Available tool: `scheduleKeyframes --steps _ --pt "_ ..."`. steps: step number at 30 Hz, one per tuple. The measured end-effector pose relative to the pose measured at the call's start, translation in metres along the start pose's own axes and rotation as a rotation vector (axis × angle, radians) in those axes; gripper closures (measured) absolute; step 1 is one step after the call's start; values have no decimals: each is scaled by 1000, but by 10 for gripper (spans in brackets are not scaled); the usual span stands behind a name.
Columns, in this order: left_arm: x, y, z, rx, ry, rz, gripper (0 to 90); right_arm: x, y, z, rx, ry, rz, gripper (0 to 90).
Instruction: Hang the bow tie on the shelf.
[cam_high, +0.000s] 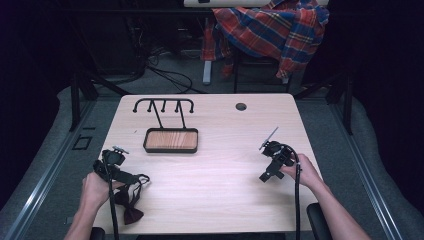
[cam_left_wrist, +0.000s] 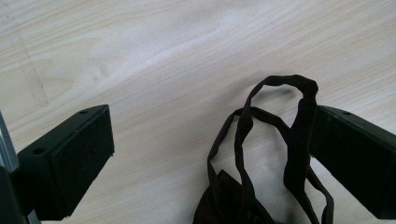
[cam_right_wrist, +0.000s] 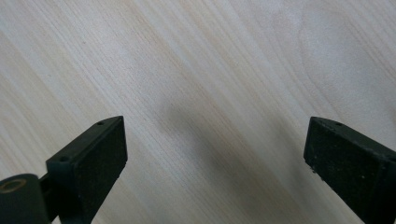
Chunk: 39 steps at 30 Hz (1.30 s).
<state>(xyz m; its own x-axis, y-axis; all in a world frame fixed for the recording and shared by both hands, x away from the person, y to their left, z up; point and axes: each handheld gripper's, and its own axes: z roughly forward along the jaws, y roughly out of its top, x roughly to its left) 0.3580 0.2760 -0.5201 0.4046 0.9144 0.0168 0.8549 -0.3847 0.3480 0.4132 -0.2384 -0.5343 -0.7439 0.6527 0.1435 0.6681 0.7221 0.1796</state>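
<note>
The bow tie (cam_high: 129, 200) lies ungrasped at the table's (cam_high: 225, 165) front-left corner, its strap between the spread jaws of the left gripper (cam_left_wrist: 205, 154). The right gripper (cam_right_wrist: 215, 163) is held released over bare wood near the right edge. The rack (cam_high: 165, 112) is judged still unloaded.

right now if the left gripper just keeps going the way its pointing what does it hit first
Probably the bow tie's strap, looped between the open jaws of the left gripper and touching one jaw. Beyond it lies the table; depth is unclear.

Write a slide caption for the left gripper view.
Open left gripper over the table, dark bow tie strap looped between its jaws.
</note>
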Motion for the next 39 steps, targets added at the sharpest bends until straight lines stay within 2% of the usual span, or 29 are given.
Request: scheduleKeyframes --steps 3,4,5,9,12,28,29,34,39 --pt "0 0 2 9 -2 5 37 0 0 0 5 -2 -1 60" --pt "0 0 2 9 -2 5 80 0 0 0 6 -3 -2 60" --pt "-1 0 3 9 -7 15 164 0 0 0 5 0 -2 60" --pt "-4 1 7 41 -23 60 347 0 0 0 8 -1 -4 60" --pt "-7 1 9 51 -21 77 411 0 0 1 11 -5 -6 60" --pt "-10 1 19 112 -7 110 623 1 0 1 13 0 -4 61" --pt "-11 1 20 130 4 121 640 1 0 2 10 2 0 61" --pt "-13 2 24 149 22 144 713 1 0 2 13 1 -1 61" --pt "-14 1 25 160 22 157 784 1 0 2 17 1 -5 61"
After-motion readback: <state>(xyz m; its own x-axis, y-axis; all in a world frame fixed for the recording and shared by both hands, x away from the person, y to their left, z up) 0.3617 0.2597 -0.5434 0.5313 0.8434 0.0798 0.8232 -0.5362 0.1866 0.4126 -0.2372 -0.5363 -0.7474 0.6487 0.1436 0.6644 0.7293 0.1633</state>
